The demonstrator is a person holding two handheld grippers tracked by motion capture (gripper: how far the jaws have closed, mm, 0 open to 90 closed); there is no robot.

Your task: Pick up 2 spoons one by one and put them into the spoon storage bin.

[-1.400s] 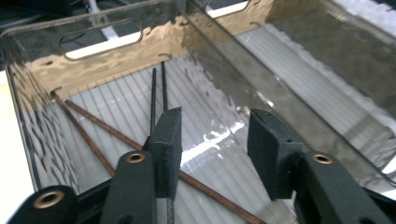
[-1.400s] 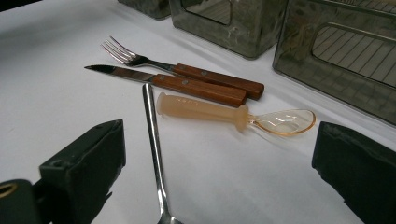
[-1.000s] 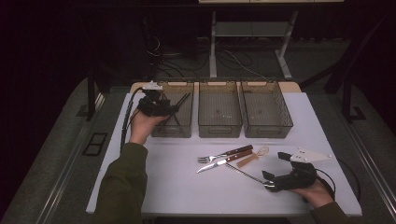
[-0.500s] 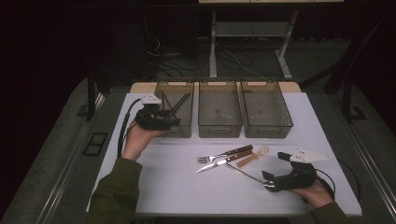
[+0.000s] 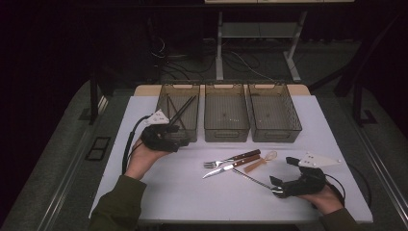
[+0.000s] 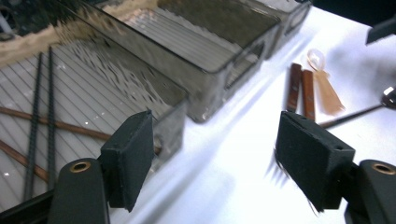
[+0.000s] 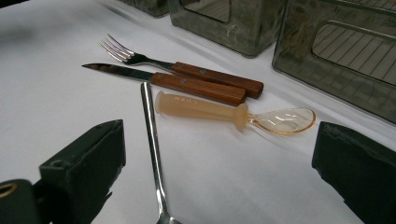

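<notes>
Left gripper (image 5: 179,139) had pulled back from over the leftmost smoky clear plastic bin (image 5: 167,96) toward the person and sat just in front of that bin's near wall, jaws spread wide, nothing between them. Right gripper (image 5: 282,177) hadn't budged; it rested low at the near right of the white table (image 5: 202,197), jaws also released and empty.

Dark chopsticks (image 5: 183,109) lay slanted inside the leftmost bin; the left gripper view showed a dark pair and brownish sticks on its ribbed floor. Middle bin (image 5: 226,129) and right bin (image 5: 274,127) looked empty.

Remaining cutlery sat bunched mid-table: wood-handled steel fork (image 7: 140,59), wood-handled steel knife (image 7: 168,80), translucent amber plastic spoon (image 7: 233,113), and a long thin steel utensil (image 7: 152,140) whose stem ran between the right gripper's jaws, bowl end cut off at the frame edge.

Risks, judged from this layout:
- Fork and knife handles touched side by side, so a pinch on one would probably catch or drag the other.
- Amber spoon's handle lay against the knife handle and close to the steel stem's tip; sweeping in could knock it away.
- Thin round steel stem flat on the table left little to bite; jaws could skid off or flip it.
- Left gripper was close to the bin wall, and a careless swing could shove the bin.
</notes>
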